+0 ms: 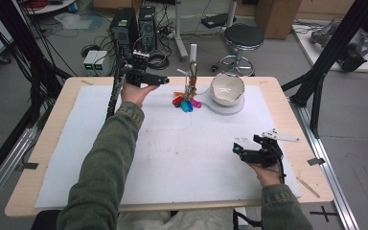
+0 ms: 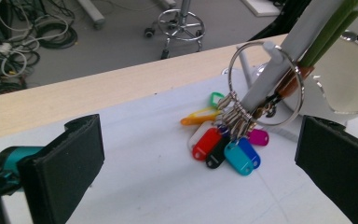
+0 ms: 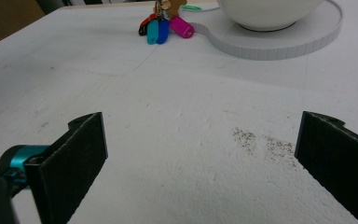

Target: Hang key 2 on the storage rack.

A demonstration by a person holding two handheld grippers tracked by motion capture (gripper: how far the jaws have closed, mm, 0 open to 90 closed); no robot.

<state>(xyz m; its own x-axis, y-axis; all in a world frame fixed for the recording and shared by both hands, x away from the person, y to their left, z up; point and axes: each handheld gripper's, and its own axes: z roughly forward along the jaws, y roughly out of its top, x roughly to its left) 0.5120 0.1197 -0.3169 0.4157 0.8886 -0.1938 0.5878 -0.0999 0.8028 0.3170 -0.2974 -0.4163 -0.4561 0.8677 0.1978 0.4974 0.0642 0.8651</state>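
Light, jangly keys (image 2: 228, 140) at frame centre, best pinched by the stiff ring (image 2: 265, 84); left gripper (image 2: 200, 158) wide, empty.

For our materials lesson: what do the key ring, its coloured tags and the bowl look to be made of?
Key ring: shiny metal, thin and silvery, glinting.
Tags: probably glossy plastic, in bright solid colours.
Bowl: likely glazed ceramic, smooth and white, though plastic is possible.

No writing, label, brand or number can be read anywhere. The coloured key tags (image 2: 223, 149) on their ring (image 2: 265, 84) show blank faces, and the white bowl (image 1: 227, 89) bears no mark that can be made out.
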